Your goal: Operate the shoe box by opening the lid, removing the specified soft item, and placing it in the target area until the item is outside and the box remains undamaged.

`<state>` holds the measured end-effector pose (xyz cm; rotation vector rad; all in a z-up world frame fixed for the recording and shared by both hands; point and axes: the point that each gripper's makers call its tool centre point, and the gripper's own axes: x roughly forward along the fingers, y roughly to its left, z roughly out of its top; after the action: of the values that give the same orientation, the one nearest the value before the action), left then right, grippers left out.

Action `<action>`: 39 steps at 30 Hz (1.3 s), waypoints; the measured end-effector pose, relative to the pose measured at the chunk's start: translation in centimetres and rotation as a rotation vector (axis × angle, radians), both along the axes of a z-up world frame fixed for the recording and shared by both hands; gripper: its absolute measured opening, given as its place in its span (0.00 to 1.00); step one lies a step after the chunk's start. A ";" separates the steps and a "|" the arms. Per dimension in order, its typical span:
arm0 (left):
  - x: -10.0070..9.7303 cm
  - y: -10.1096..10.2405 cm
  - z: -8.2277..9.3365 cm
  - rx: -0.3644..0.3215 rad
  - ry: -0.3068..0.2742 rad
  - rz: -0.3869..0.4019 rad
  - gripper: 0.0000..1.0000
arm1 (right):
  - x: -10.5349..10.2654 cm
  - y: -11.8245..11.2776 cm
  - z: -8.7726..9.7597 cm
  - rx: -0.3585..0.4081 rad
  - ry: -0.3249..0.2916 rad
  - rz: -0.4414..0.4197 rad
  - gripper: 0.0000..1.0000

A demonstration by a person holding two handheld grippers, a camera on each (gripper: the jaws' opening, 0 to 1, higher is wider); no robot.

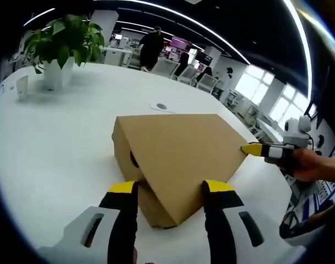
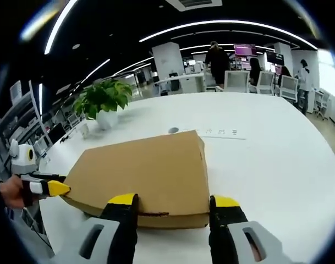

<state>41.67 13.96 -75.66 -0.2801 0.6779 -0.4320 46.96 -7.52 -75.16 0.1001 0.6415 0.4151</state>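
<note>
Left tool (image 1: 170,188) points forward over the near corner of the cardboard shoe box (image 1: 178,157), its yellow-tipped jaws spread wide on either side of that corner, the right jaw's tip against the box edge, nothing gripped. Right tool (image 2: 175,201) meets the box (image 2: 145,173) from the opposite long side, jaws equally wide, tips at the lower edge of the lid; whether they touch cannot be told. In the left gripper view the right tool's yellow tip (image 1: 254,149) sits at the box's far corner, held by a hand (image 1: 310,164). The lid lies closed and flat on the box, which rests near the middle of the white tabletop (image 1: 57,143). Bare surface surrounds the box on all sides. A potted plant (image 1: 60,47) stands well apart toward the far edge, with a small round port (image 1: 161,106) beyond the box. Office chairs (image 2: 266,82) and a standing person (image 2: 218,63) occupy the background.
</note>
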 end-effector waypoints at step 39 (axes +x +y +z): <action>-9.0 12.2 0.2 0.040 0.049 0.052 0.46 | -7.4 12.1 -0.7 0.008 0.026 0.161 0.45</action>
<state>32.64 26.12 -75.46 -0.2710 0.7246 -0.3625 39.60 4.55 -75.87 0.0619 0.6754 0.5722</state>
